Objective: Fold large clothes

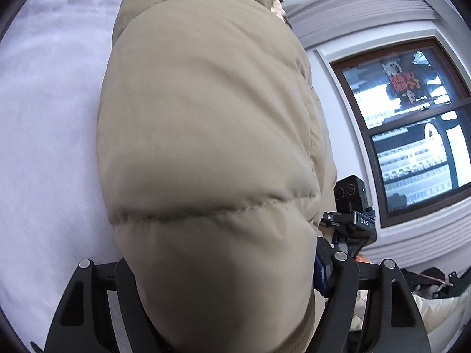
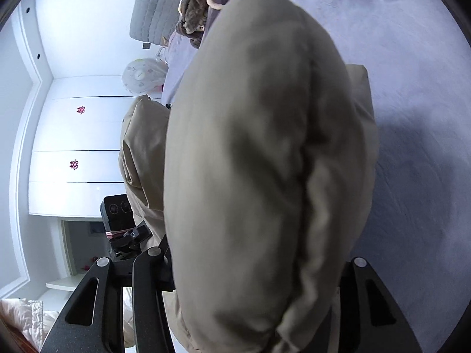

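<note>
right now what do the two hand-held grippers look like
Both are matte black, with flat angular linkage arms, slot cut-outs and round silver pivot pins. The left hand-held gripper and right hand-held gripper each carry a boxy black camera block; the right one's reads "DAS".

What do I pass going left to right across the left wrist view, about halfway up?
Lilac bed cover → beige puffer jacket, bulging up from between the left gripper's fingers → pale wall strip → dark-framed window.
</note>
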The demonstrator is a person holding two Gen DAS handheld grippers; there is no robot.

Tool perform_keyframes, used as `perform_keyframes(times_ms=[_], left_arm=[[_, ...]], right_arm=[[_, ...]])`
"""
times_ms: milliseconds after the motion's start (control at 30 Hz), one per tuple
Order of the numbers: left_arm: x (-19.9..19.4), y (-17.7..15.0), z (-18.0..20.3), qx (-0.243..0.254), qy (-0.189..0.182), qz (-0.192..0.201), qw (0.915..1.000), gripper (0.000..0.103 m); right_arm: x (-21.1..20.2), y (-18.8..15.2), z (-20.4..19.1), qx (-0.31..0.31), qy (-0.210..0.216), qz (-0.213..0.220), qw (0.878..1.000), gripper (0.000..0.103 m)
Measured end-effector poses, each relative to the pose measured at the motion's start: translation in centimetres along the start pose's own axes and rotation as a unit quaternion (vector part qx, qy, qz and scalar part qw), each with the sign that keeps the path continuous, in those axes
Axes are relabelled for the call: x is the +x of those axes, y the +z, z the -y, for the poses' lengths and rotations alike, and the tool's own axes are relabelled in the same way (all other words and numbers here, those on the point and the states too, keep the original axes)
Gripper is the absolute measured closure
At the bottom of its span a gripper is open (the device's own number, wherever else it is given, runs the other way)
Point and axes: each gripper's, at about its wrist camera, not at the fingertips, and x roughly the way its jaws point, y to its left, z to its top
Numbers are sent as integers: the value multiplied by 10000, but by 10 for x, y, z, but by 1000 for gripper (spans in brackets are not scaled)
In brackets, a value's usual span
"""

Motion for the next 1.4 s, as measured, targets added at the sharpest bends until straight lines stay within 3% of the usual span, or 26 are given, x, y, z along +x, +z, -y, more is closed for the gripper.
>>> perform_keyframes(times_ms=[167, 367, 533, 667, 767, 900, 967, 1033, 1167, 1300, 1333, 1367, 1400], left_arm=[[-23, 48, -64, -175, 482, 127, 9986, 26], [-12, 59, -127, -630, 598, 52, 9962, 16], [2, 39, -124, -612, 922, 103, 9938, 7], [-9, 27, -103, -465, 1603, 250, 9857, 8], [-36, 16, -94, -323, 2102, 545, 9756, 8], [-65, 3, -74, 48, 2804, 928, 9554, 8], [-68, 6, -62, 249, 3067, 1062, 9455, 8], [-69, 15, -56, 350, 3228, 1223, 9379, 8], [-66, 40, -61, 61, 3118, 1425, 9394, 8], [-36, 65, -60, 47, 3214, 1326, 9376, 8], [-28, 68, -59, 69, 3197, 1262, 9390, 8], [-20, 67, -59, 130, 3193, 1179, 9402, 8], [-12, 65, -56, 225, 3256, 1112, 9387, 8]], right_arm=[[50, 40, -7, -39, -115, 48, 9999, 49], [80, 58, 17, 84, -476, 87, 9988, 48], [79, 53, 30, 267, -658, 89, 9974, 36], [67, 47, 9, 129, -1213, 46, 9925, 31], [33, 45, -5, -231, -1780, 180, 9836, 31], [0, 17, -40, -740, -2394, 695, 9656, 32], [-15, 7, -50, -1000, -2482, 966, 9587, 46], [-15, 9, -65, -1226, -2460, 1156, 9545, 46], [14, 37, -88, -1150, -2037, 1064, 9664, 45], [55, 69, -79, -454, -1700, 1073, 9785, 46], [62, 72, -74, -332, -1815, 1083, 9769, 60], [68, 74, -69, -256, -2017, 1050, 9735, 83], [72, 75, -61, -192, -2263, 1009, 9686, 87]])
